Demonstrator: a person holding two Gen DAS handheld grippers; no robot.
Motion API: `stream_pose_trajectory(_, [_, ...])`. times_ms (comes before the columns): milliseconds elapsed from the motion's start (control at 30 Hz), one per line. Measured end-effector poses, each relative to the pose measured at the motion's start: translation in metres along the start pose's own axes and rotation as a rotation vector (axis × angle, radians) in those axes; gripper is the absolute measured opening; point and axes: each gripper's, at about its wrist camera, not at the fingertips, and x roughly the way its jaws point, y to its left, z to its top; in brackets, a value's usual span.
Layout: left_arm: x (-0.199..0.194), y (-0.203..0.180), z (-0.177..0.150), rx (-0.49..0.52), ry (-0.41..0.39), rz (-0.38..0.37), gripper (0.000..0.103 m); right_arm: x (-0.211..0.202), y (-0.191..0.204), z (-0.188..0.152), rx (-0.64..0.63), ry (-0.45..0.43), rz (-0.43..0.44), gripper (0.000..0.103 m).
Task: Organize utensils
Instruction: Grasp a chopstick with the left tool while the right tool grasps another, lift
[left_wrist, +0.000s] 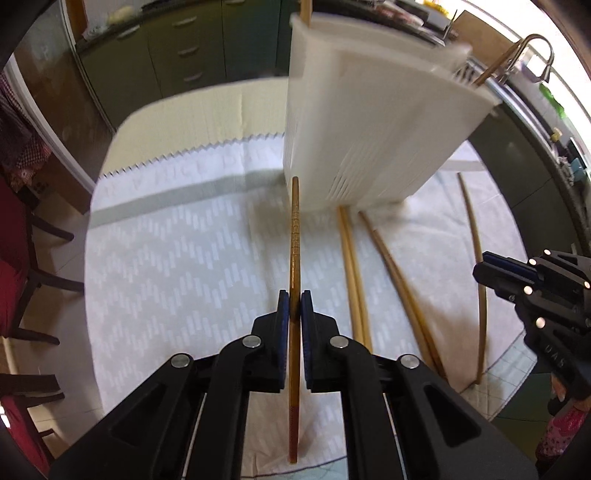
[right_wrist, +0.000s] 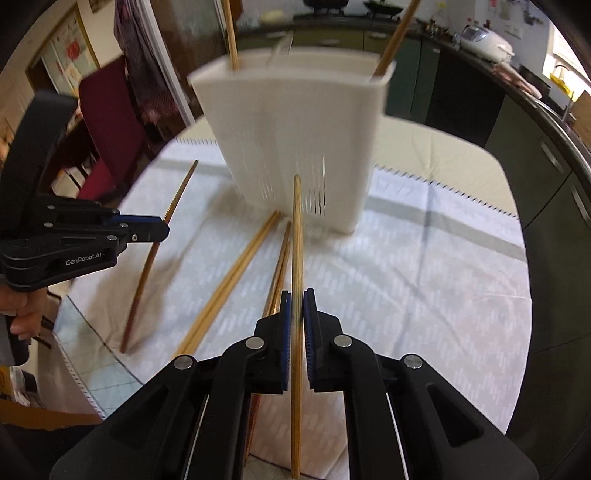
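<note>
I have the left gripper (left_wrist: 295, 308) pinching one chopstick (left_wrist: 294, 229) and the right gripper (right_wrist: 297, 310) pinching another (right_wrist: 296, 236); the white holder (right_wrist: 295, 140) at twelve o'clock already contains two; four loose chopsticks (right_wrist: 229, 280) await on the cloth (right_wrist: 406, 280).

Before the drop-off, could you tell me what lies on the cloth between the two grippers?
Loose chopsticks lie there, seen in the right wrist view.
</note>
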Motion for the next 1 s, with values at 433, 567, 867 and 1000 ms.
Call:
stream_pose_trajectory(433, [-0.065, 0.0, -0.024, 0.021, -0.123, -0.021, 0.007, -0.069, -0.019, -0.019, 0.061, -0.168, 0.017, 0.008])
stream_pose_trajectory(567, [-0.081, -0.002, -0.03, 0.034, -0.161, -0.009, 0.007, -0.081, -0.021, -0.022, 0.068, -0.193, 0.018, 0.008])
stream_pose_trajectory(867, [-0.093, -0.008, -0.034, 0.064, -0.184, 0.004, 0.007, -0.088, -0.018, -0.026, 0.06, -0.214, 0.019, 0.008])
stream_pose_trajectory(1000, [-0.094, -0.008, -0.035, 0.063, -0.185, 0.003, 0.007, -0.094, -0.016, -0.026, 0.054, -0.233, 0.012, 0.008])
